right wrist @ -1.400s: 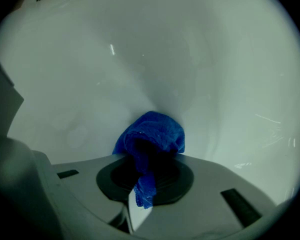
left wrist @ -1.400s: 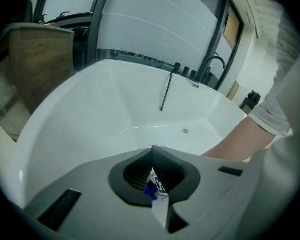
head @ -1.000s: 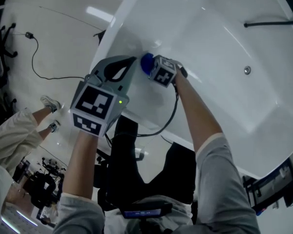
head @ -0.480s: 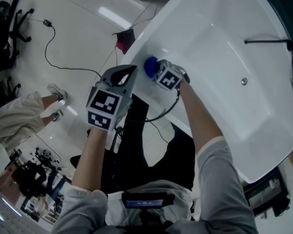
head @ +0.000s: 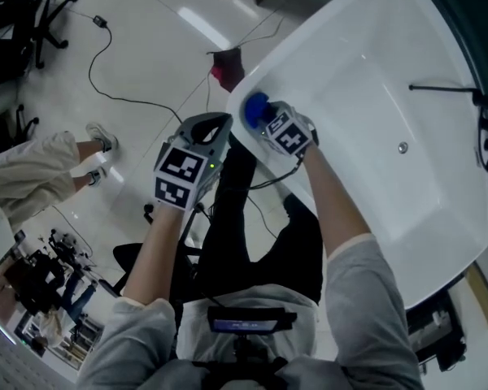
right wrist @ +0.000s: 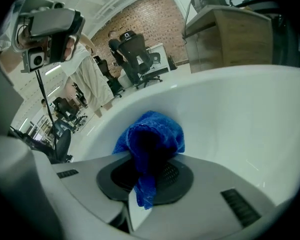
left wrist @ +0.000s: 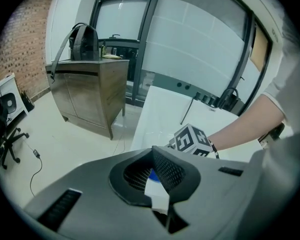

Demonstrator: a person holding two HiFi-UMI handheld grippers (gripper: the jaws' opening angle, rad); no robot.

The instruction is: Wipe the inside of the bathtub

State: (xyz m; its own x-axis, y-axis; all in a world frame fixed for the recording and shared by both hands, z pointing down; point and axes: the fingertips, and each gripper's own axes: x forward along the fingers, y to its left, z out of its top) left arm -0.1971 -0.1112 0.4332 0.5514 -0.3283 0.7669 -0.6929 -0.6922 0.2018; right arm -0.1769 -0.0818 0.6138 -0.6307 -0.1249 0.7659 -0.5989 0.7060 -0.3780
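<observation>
Right gripper (right wrist: 142, 184): jaws clamped on blue cloth (right wrist: 152, 136), which sits against the inner end wall of the bathtub (head: 366, 96), just under the rim corner. Left gripper (head: 214, 126): jaws together, nothing between them, outside the tub beside that rim. Bare basin runs wide toward the drain (head: 402, 147). Gripper cubes bear black-and-white square markers.

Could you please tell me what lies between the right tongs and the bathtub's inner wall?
The blue cloth, clamped in the right tongs, sits between them and the bathtub wall; the right gripper view shows it.
</observation>
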